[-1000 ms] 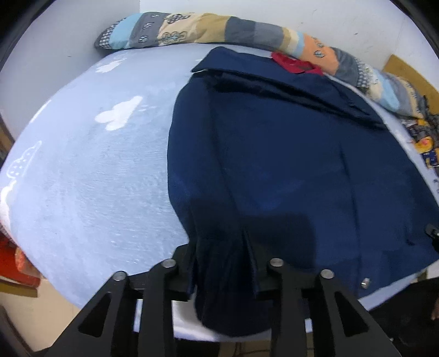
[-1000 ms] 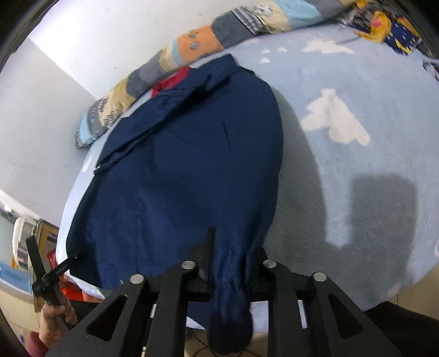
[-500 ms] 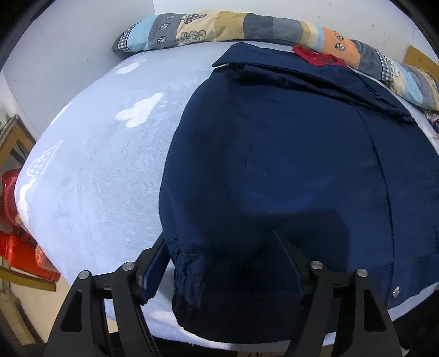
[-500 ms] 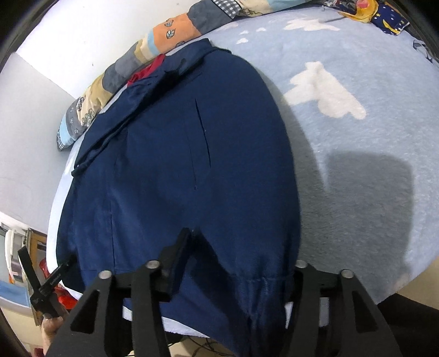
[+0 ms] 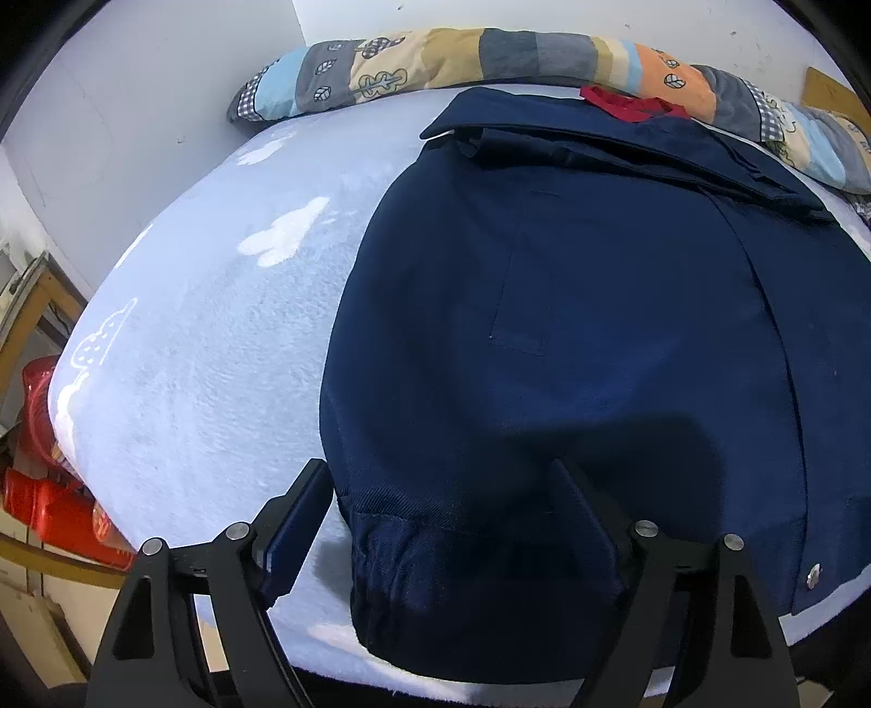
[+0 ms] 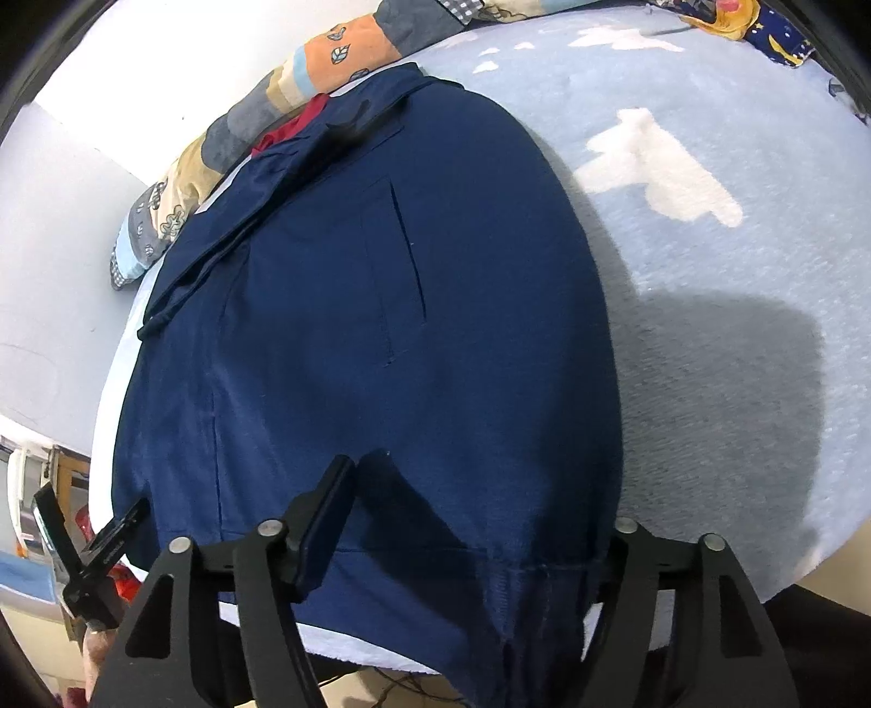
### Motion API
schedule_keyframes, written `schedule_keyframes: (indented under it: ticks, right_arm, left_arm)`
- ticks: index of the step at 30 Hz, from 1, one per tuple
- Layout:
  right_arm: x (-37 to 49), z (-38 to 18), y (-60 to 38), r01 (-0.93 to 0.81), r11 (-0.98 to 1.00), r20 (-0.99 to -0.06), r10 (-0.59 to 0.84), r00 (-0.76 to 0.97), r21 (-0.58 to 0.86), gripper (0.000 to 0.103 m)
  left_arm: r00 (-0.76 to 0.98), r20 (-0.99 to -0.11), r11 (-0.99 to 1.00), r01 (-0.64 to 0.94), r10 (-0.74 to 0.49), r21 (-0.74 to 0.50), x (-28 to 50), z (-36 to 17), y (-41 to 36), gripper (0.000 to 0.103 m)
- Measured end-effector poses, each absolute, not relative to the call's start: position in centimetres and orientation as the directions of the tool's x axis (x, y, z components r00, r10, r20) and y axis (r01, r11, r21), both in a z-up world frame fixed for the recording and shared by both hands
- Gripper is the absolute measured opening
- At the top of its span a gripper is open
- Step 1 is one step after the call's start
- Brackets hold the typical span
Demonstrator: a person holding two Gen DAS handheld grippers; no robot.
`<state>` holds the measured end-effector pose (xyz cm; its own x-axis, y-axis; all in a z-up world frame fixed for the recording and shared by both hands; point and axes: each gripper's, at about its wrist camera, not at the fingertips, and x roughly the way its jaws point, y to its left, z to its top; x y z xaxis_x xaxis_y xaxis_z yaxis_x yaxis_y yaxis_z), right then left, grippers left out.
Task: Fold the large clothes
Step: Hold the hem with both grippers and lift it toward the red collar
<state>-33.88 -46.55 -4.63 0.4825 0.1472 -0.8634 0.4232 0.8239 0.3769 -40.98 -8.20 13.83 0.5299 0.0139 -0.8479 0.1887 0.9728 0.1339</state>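
Observation:
A navy jacket (image 5: 571, 337) lies spread flat on the light blue bed (image 5: 218, 354), collar toward the far wall and elastic hem at the near edge. My left gripper (image 5: 443, 517) stands open, and the jacket's left hem corner lies loose between its fingers. In the right wrist view the same jacket (image 6: 354, 327) fills the middle. My right gripper (image 6: 473, 523) is open too, astride the right hem corner, whose cloth drapes over the bed edge and hides part of the right finger. The left gripper (image 6: 87, 512) shows small at the lower left, held by a hand.
A long patchwork bolster (image 5: 490, 54) runs along the wall behind the collar, with a red cloth (image 5: 626, 103) tucked against it. Red plastic things (image 5: 43, 490) and a wooden frame (image 5: 32, 305) stand beside the bed's left edge. Patterned fabric (image 6: 762, 27) lies at the far right.
Both grippers were shut on bunched hem corners a second ago. They have opened, and the hem now lies spread on the bed between the fingers.

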Motion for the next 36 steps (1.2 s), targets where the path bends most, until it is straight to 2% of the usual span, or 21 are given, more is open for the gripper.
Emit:
schedule_keyframes:
  ticks: [2, 5, 10, 12, 14, 15, 18, 21, 24, 25, 26, 28, 31, 36]
  right_arm:
    - [-33.7, -4.6, -46.4, 0.417, 0.829, -0.867, 0.150, 0.476, 0.373, 0.078]
    - [-33.6, -4.6, -46.0, 0.410, 0.840, -0.872, 0.139, 0.470, 0.355, 0.079]
    - [-33.9, -4.6, -46.7, 0.432, 0.804, -0.854, 0.170, 0.492, 0.409, 0.079]
    - [-34.5, -4.5, -47.6, 0.450, 0.762, -0.830, 0.200, 0.521, 0.466, 0.078]
    - [-35.1, -4.4, -48.0, 0.454, 0.727, -0.812, 0.246, 0.529, 0.516, 0.077]
    - [-35.3, -4.5, -48.1, 0.451, 0.721, -0.809, 0.263, 0.525, 0.527, 0.077]
    - [-36.0, -4.5, -48.1, 0.441, 0.706, -0.796, 0.294, 0.529, 0.554, 0.064]
    - [-36.3, -4.2, -48.0, 0.426, 0.710, -0.789, 0.303, 0.535, 0.561, 0.061]
    - [-36.1, -4.6, -47.7, 0.421, 0.724, -0.801, 0.305, 0.515, 0.547, 0.041]
    - [-35.9, -4.7, -47.6, 0.419, 0.730, -0.807, 0.308, 0.504, 0.540, 0.026]
    - [-35.9, -4.8, -47.4, 0.419, 0.738, -0.814, 0.304, 0.494, 0.529, 0.016]
    - [-36.1, -4.3, -47.3, 0.400, 0.745, -0.805, 0.300, 0.512, 0.533, 0.013]
    - [-36.7, -2.8, -47.3, 0.354, 0.739, -0.757, 0.312, 0.575, 0.573, 0.011]
    - [-38.1, -0.4, -47.3, 0.265, 0.695, -0.653, 0.379, 0.655, 0.669, 0.011]
  left_arm:
    - [0.529, -0.849, 0.974, 0.184, 0.013, 0.129, -40.9, 13.7, -8.1, 0.086]
    - [0.527, -0.850, 0.977, 0.172, 0.020, 0.129, -40.6, 13.7, -7.9, 0.092]
    - [0.487, -0.873, 0.980, 0.181, -0.018, 0.081, -40.0, 13.7, -7.2, 0.093]
    - [0.458, -0.886, 0.980, 0.196, -0.077, 0.016, -39.8, 14.0, -6.4, 0.089]
    - [0.428, -0.893, 0.978, 0.203, -0.137, -0.052, -39.8, 14.0, -5.3, 0.076]
    - [0.411, -0.897, 0.976, 0.201, -0.162, -0.084, -39.8, 13.9, -4.7, 0.076]
    - [0.371, -0.900, 0.968, 0.181, -0.230, -0.173, -40.0, 13.6, -3.1, 0.074]
    - [0.344, -0.895, 0.957, 0.165, -0.284, -0.240, -39.9, 13.5, -2.3, 0.074]
    - [0.333, -0.900, 0.955, 0.186, -0.283, -0.231, -39.3, 12.9, -2.9, 0.075]
    - [0.349, -0.899, 0.958, 0.203, -0.266, -0.204, -39.2, 13.0, -3.4, 0.071]
    - [0.367, -0.893, 0.958, 0.215, -0.260, -0.190, -39.1, 13.2, -3.6, 0.047]
    - [0.388, -0.869, 0.942, 0.249, -0.308, -0.224, -39.2, 13.8, -3.8, 0.023]
    - [0.423, -0.854, 0.944, 0.256, -0.304, -0.210, -39.4, 14.5, -3.7, 0.020]
    - [0.485, -0.793, 0.923, 0.293, -0.367, -0.249, -40.8, 16.7, -2.9, 0.019]
